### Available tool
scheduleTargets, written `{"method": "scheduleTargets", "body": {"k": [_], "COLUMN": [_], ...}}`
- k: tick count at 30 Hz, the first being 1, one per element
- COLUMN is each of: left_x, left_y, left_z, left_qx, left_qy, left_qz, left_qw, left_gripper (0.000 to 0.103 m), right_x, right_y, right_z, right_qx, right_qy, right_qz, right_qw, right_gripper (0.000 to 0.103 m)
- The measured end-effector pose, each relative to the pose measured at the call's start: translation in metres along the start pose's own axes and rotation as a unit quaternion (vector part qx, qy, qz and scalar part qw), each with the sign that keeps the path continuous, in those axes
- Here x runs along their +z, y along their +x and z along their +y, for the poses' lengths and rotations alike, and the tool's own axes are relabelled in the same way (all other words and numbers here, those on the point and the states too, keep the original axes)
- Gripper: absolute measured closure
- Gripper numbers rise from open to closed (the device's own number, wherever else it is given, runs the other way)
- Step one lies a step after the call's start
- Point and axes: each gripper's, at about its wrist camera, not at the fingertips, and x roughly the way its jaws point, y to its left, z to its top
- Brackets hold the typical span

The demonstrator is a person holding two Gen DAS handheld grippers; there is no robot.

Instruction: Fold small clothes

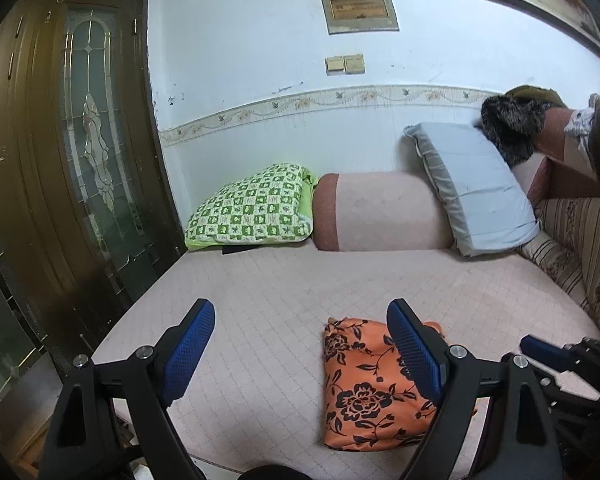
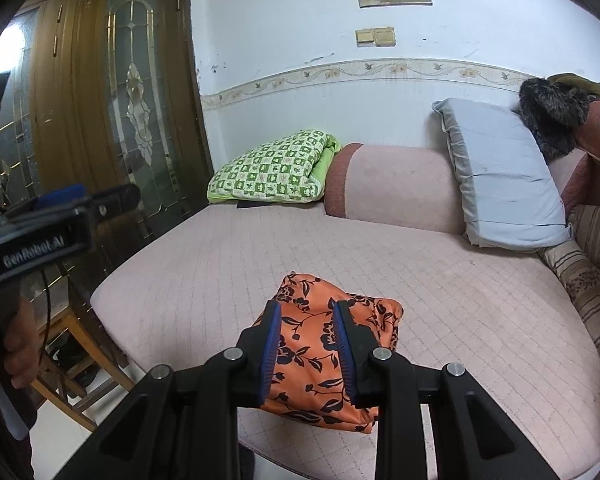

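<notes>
A folded orange cloth with black flowers [image 1: 364, 392] lies flat on the pink quilted bed [image 1: 260, 280], near its front edge. My left gripper [image 1: 300, 308] hangs open above the bed, its blue pads wide apart, with the cloth under its right finger and nothing between the pads. In the right wrist view my right gripper [image 2: 306, 306] hovers over the cloth [image 2: 304, 364]. Its jaws are open only a little, and the cloth shows through the gap below, on the bed [image 2: 460, 300]. Each gripper also appears at the edge of the other's view: the right gripper [image 1: 536, 346] and the left gripper [image 2: 72, 196].
At the back of the bed lie a green checked folded quilt [image 1: 252, 208], a pink bolster [image 1: 380, 216] and a grey-blue pillow [image 1: 476, 188]. A striped sofa side [image 1: 580, 240] bounds the right. A wooden glazed door [image 1: 80, 140] stands left, with a wooden stool [image 2: 72, 344] by the bed.
</notes>
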Motion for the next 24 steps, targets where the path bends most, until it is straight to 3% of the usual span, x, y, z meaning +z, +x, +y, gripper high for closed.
{"method": "scheduleTargets", "body": {"k": [11,17,24], "left_x": [0.023,0.024,0.028], "left_y": [0.006,0.010,0.026], "left_z": [-0.014,-0.020,-0.016], "left_qx": [-0.009,-0.014,-0.013], "left_qy": [0.003,0.012,-0.012], "left_qz": [-0.001,0.009,0.028], "left_qw": [1.0000,0.9998,0.9995], "left_gripper": [0.015,0.015,0.015], "right_x": [0.010,0.019,0.020], "right_y": [0.009,0.019,0.033], "right_z": [0.003,-0.003,-0.004], "right_qx": [-0.007,0.008,0.006], "right_qy": [-0.016,0.012,-0.002], "right_qz": [-0.001,-0.003,0.001], "right_qw": [1.000,1.000,1.000], "right_gripper": [0.073,0.073,0.073]}}
